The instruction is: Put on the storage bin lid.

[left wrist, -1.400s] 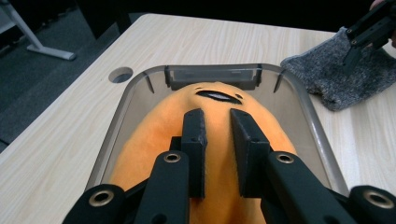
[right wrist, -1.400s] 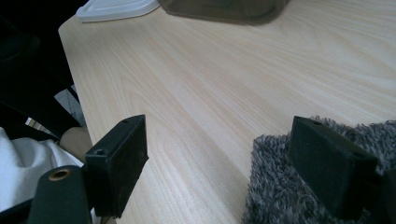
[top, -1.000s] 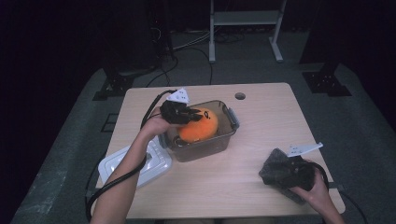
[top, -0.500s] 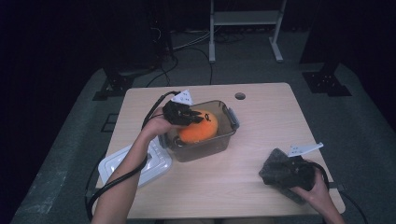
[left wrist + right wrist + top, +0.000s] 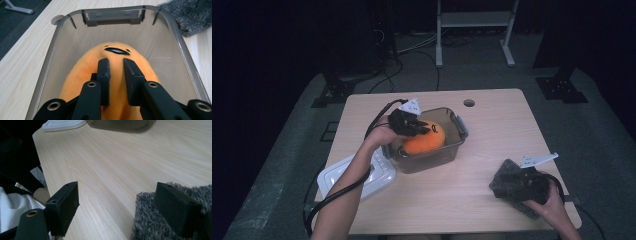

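We have our left gripper (image 5: 116, 65) down in the clear bin (image 5: 460, 127), its jaws narrowed on a pinch of the orange plush toy (image 5: 140, 66), which lies inside the bin at the table's (image 5: 492, 107) middle. Our right gripper (image 5: 117, 205) rests near the table's front right corner, jaws spread wide, one jaw over the grey fuzzy cloth (image 5: 150, 220). The white lid (image 5: 343, 174) lies just left of the bin.

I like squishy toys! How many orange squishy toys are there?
1. The orange plush toy with a little face lies inside the clear box, under the left gripper. Another could hide beneath it, but none shows.
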`<state>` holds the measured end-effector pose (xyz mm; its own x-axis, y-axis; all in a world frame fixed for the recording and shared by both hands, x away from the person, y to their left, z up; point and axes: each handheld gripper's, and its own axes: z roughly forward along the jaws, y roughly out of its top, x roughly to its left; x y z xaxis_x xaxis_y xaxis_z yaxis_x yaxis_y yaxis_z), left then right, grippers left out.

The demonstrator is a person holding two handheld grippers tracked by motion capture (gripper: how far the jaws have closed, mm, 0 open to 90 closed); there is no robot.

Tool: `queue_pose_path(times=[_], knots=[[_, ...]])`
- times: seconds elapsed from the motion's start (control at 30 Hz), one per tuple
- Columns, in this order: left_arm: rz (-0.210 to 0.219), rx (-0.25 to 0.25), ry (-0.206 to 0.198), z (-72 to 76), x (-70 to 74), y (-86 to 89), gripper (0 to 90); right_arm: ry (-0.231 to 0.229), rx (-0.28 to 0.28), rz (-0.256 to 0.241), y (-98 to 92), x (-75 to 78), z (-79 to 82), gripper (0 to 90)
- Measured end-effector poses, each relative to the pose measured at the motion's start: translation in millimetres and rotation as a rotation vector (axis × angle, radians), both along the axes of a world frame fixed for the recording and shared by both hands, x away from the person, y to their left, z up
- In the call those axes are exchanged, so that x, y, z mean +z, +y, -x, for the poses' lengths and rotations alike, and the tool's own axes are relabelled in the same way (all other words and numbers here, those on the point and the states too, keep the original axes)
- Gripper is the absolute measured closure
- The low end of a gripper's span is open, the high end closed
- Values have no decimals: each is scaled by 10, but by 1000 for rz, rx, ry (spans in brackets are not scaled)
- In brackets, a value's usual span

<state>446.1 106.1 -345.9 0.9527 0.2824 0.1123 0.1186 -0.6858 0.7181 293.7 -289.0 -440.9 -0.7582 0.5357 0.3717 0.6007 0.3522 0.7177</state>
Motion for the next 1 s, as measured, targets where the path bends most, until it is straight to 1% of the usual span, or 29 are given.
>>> queue_pose_path(times=[0.07,0.2,0.27,0.47,0.53,0.67,0.87,0.9,0.93,0.97,1.0], knots=[[-2,7,-1,-3,-7,-7,763,1,0,0,2,0,2,189],[-26,9,0,-2,-9,-18,760,1,2,-2,2,-1,0,189],[-31,6,-4,-1,-7,-22,756,1,2,-2,2,-1,-1,189],[-48,-2,4,-1,-19,-38,736,2,2,-3,4,-1,-1,189],[-51,-3,16,-2,-42,-45,726,3,3,-3,3,-1,0,189],[-71,-14,20,-4,-72,-56,722,4,4,-6,0,-3,-2,194],[-71,-13,29,-6,-62,-48,698,8,5,-4,6,-7,-3,194],[-67,-16,35,-4,-62,-40,698,8,4,-4,6,-6,-2,194],[-38,-13,36,-5,-49,-26,718,7,5,-5,7,-6,-3,194],[0,-10,43,-5,-23,-10,716,7,5,-5,6,-5,-3,194],[13,-12,41,-5,7,1,715,6,4,-5,6,-5,-3,194]])
